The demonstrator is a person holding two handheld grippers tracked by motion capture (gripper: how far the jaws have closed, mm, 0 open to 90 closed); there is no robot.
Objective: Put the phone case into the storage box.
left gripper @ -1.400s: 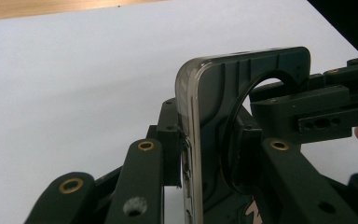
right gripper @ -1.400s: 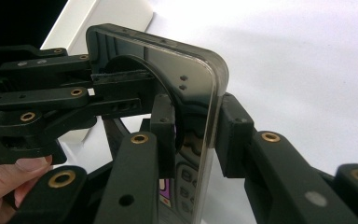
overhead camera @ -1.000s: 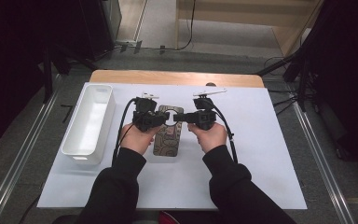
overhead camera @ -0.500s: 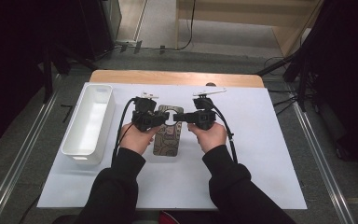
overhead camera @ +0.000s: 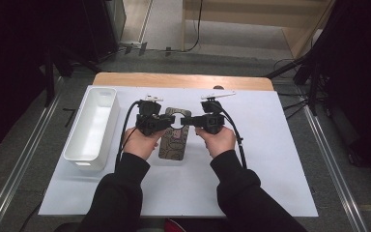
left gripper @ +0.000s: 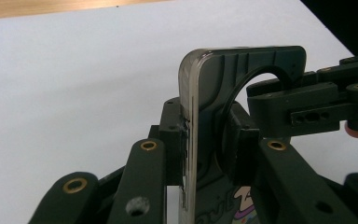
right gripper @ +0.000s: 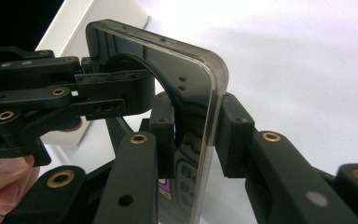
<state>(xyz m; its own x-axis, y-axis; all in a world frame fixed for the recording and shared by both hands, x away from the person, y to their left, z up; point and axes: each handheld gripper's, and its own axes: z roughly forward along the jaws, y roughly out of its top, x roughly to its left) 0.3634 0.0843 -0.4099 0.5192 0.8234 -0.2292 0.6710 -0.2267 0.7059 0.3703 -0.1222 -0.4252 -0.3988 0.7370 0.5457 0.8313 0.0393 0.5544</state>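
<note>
Both grippers' fingers are squeezing tight on the top of the phone case [overhead camera: 175,140], left gripper [overhead camera: 166,121] and right gripper [overhead camera: 187,120] holding it above the worktop [overhead camera: 270,159], with the white bin [overhead camera: 92,126] waiting empty.

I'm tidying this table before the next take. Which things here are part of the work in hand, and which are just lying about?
In use:
- phone case, patterned, with a round cut-out
- left gripper, clamped on the case's edge
- right gripper, clamped on the opposite edge

Lying about:
- white bin, at the left of the white sheet, untouched
</note>
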